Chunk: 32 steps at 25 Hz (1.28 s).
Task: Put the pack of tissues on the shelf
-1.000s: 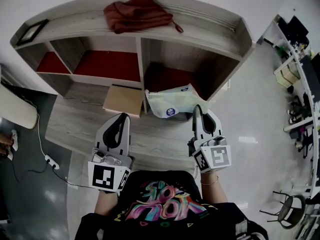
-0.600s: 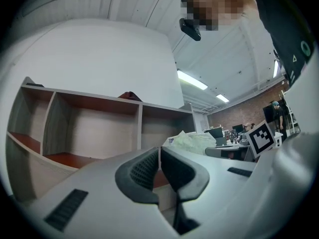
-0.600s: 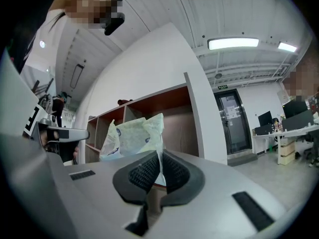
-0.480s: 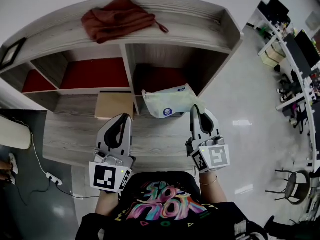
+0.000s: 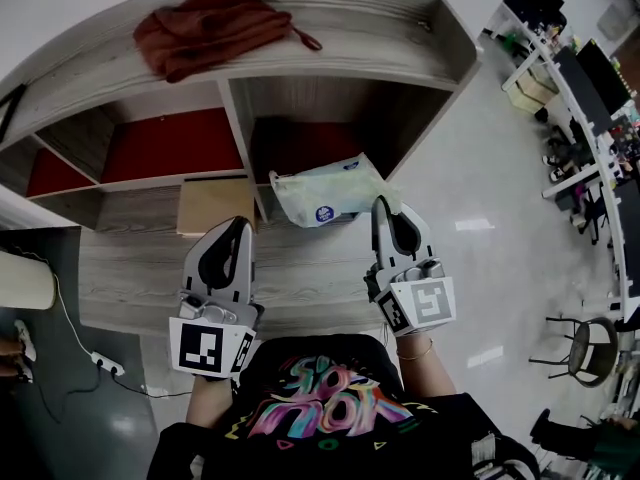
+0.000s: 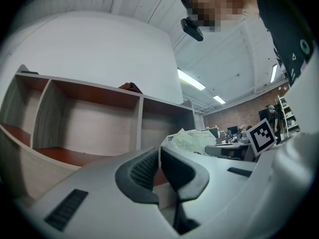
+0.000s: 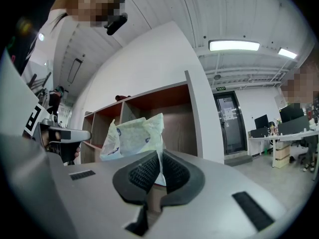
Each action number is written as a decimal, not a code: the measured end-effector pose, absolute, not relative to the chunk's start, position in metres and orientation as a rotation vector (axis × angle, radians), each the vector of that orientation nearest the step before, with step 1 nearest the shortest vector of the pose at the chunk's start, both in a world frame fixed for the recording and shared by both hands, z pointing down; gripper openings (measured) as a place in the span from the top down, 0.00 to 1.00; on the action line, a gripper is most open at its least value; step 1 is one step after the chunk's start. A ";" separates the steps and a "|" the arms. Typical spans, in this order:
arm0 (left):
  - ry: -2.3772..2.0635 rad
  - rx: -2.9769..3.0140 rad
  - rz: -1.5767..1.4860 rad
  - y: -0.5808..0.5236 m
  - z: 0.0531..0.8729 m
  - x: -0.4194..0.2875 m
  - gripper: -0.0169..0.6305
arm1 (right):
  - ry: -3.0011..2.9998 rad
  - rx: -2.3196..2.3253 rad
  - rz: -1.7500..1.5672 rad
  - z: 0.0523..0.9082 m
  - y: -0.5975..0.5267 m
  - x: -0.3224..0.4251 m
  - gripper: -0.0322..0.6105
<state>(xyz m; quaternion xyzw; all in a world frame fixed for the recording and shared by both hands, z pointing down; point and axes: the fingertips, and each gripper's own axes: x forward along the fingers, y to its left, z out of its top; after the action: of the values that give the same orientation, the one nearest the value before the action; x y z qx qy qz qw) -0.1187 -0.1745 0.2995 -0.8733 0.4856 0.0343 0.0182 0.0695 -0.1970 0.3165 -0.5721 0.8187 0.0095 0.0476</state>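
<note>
The pale green pack of tissues [image 5: 325,190] hangs in front of the shelf's right lower compartment [image 5: 310,148]. My right gripper [image 5: 383,208] is shut on the pack's near edge, which is pinched flat between the pads [image 7: 149,171], and the pack [image 7: 132,136] stands up beyond them. My left gripper [image 5: 232,230] is shut with nothing between its fingers [image 6: 142,171] and is held level before the wood-grain shelf [image 6: 89,128]. In the left gripper view the pack [image 6: 192,141] shows to the right.
A dark red cloth [image 5: 220,26] lies on the shelf's top board. A cardboard box [image 5: 215,205] sits on the low ledge by the central divider. A power strip and cable [image 5: 105,368] lie on the floor at left. Desks and a chair [image 5: 590,343] stand at right.
The shelf has slid left in the head view. My left gripper has drifted slightly left and lower in the view. The right gripper keeps the pack pinched in front of the right compartment.
</note>
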 end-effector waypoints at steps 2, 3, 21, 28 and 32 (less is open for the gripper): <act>1.502 -2.724 0.102 -0.176 0.303 -0.117 0.92 | 2.490 -1.762 0.037 0.317 -0.202 0.068 0.92; 1.500 -2.729 0.097 -0.177 0.305 -0.117 0.92 | 2.493 -1.777 0.045 0.319 -0.204 0.068 0.92; 1.512 -2.776 0.062 -0.192 0.332 -0.115 0.92 | 2.420 -1.924 0.129 0.341 -0.264 0.062 0.92; 1.499 -2.783 0.057 -0.190 0.334 -0.114 0.92 | 2.385 -1.996 0.081 0.355 -0.281 0.062 0.92; 1.507 -2.782 0.050 -0.187 0.334 -0.117 0.92 | 2.370 -2.031 0.056 0.363 -0.288 0.063 0.92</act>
<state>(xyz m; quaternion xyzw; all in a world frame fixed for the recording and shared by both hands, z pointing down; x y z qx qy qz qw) -0.1167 -0.1866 0.3337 -0.8791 0.4762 0.0159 -0.0114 0.0626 -0.2880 0.3626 -0.6506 0.7592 0.0179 0.0097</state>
